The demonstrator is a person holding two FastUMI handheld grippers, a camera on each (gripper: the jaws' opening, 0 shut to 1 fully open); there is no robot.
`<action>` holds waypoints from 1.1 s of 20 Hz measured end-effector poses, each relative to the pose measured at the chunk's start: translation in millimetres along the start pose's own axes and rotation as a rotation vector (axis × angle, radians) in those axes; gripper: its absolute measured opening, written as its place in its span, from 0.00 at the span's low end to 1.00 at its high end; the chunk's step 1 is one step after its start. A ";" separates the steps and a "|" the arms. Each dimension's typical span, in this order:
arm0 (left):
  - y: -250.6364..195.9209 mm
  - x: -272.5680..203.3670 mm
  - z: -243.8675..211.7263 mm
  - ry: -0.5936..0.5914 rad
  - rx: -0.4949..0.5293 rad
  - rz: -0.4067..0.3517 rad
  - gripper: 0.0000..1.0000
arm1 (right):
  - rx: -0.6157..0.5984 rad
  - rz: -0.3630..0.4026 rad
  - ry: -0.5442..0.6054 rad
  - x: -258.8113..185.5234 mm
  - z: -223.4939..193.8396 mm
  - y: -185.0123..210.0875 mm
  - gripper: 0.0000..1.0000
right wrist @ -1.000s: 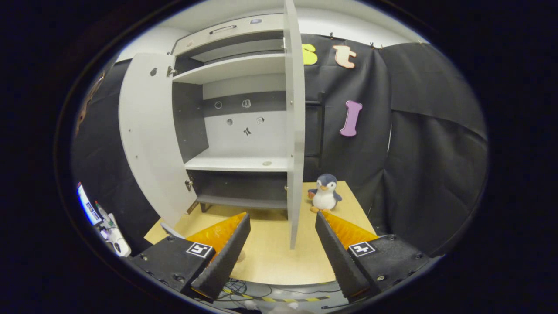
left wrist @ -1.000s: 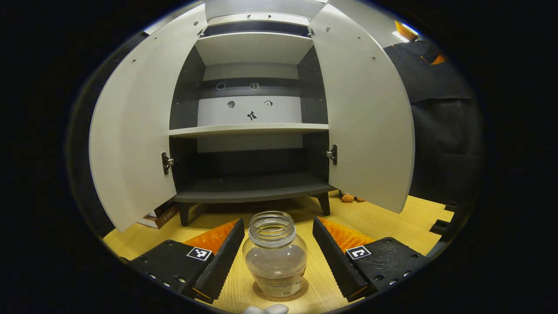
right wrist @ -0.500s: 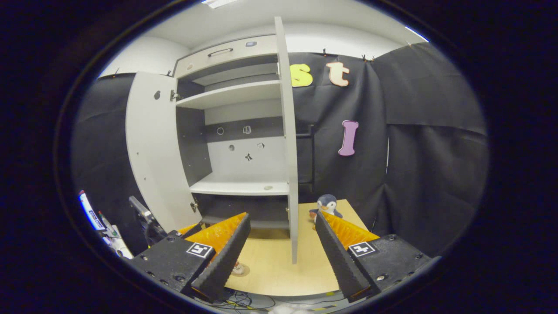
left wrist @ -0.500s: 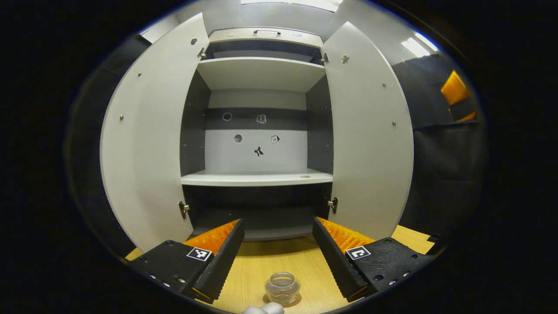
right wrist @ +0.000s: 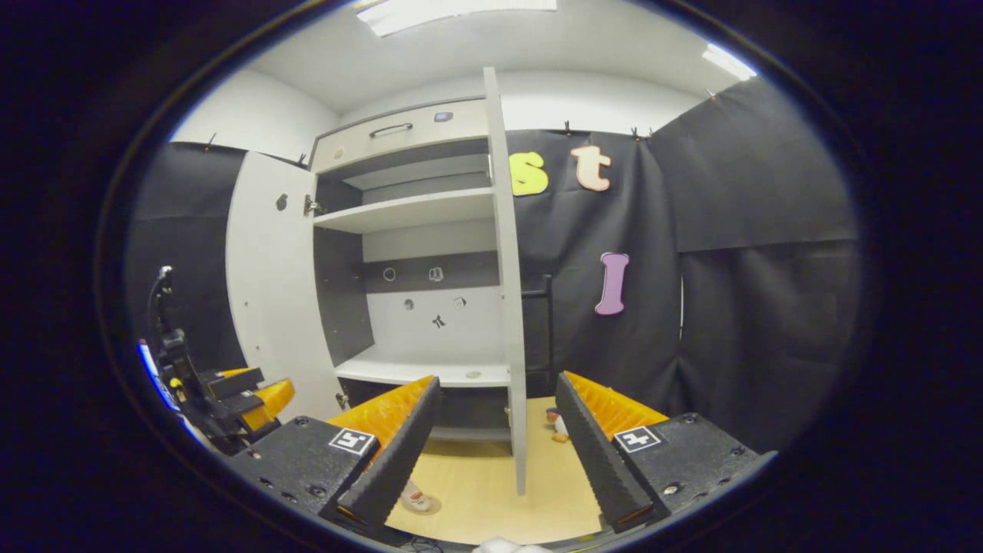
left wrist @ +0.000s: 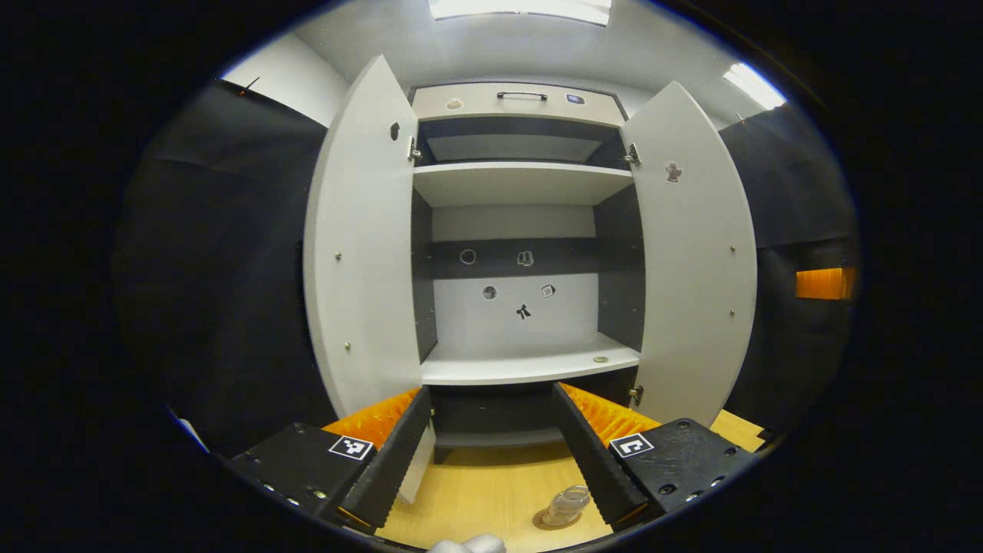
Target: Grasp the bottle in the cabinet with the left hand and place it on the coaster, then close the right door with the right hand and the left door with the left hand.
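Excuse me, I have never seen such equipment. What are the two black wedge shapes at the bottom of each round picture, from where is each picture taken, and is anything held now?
No robot is here. A person carries two hand-held grippers, and a fisheye camera rides on each, looking forward along its two fingers; those are the wedges. The left gripper view shows the left gripper, the right gripper view the right gripper. Both have their jaws open, with nothing between them.

Ahead stands a cabinet on a wooden table, its left door and right door both open. The glass bottle already sits on the round coaster on the table. Beside the cabinet a small penguin toy peeks out.
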State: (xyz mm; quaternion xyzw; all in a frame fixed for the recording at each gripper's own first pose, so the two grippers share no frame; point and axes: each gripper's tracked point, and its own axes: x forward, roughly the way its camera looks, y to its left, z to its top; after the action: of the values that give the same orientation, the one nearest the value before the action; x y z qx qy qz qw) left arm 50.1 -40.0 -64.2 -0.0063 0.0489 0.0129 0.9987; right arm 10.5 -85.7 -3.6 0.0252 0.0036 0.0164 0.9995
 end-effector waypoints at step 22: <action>-17.6 -39.1 34.8 -0.005 0.046 -0.018 0.96 | 0.003 -0.187 -0.002 110.6 29.2 -134.6 0.98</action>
State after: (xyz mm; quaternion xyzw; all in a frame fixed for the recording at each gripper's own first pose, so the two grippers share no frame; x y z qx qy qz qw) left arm 15.1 -58.0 -25.5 0.0162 0.0468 0.0028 0.9988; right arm 125.7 -217.9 18.1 0.0261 0.0050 -0.0768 0.9967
